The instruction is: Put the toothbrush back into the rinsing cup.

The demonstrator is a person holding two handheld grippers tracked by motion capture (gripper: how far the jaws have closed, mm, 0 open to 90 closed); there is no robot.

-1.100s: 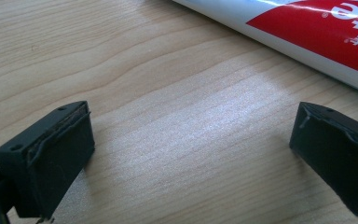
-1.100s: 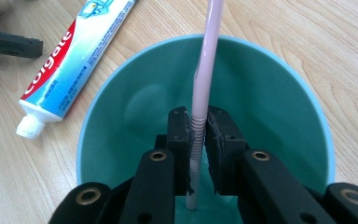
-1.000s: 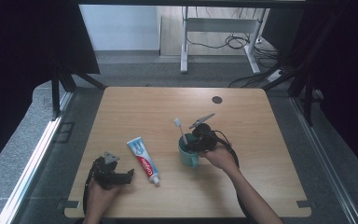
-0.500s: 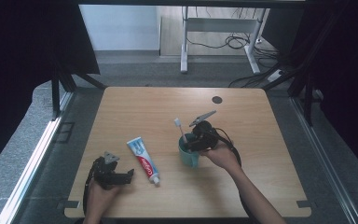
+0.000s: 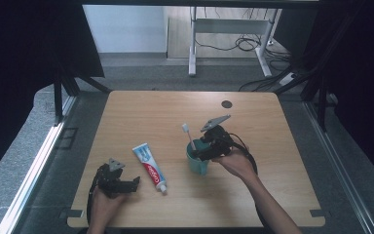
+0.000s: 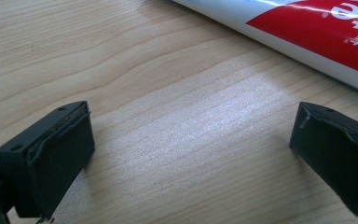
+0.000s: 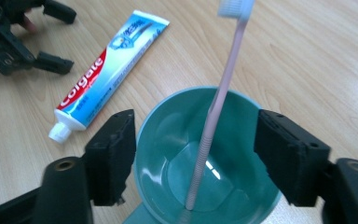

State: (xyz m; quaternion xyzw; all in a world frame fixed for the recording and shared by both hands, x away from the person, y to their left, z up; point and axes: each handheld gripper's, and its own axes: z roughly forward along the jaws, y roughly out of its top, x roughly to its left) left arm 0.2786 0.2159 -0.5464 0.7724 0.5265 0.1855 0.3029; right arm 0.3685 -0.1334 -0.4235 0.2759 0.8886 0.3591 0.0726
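The pink toothbrush (image 7: pixel 216 102) stands handle-down in the teal cup (image 7: pixel 168 140), bristles up and leaning toward the tabletop's (image 5: pixel 253 117) far-left corner. The right gripper (image 7: pixel 193 154) hovers over the cup, its jaws just opened, clear of the handle. The right gripper view shows the cup's inside holding nothing else. The left gripper (image 6: pixel 191 154), near the front-left corner, gapes empty beside the Colgate tube (image 5: pixel 149 167).

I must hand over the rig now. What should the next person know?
Right gripper: jaws have just been opening, above the cup, not pressing the toothbrush between them.
Left gripper: open, resting on the table beside the toothpaste.
Done: toothbrush stands in the cup, head up.
Left: probably the toothpaste, which lies flat, untouched.
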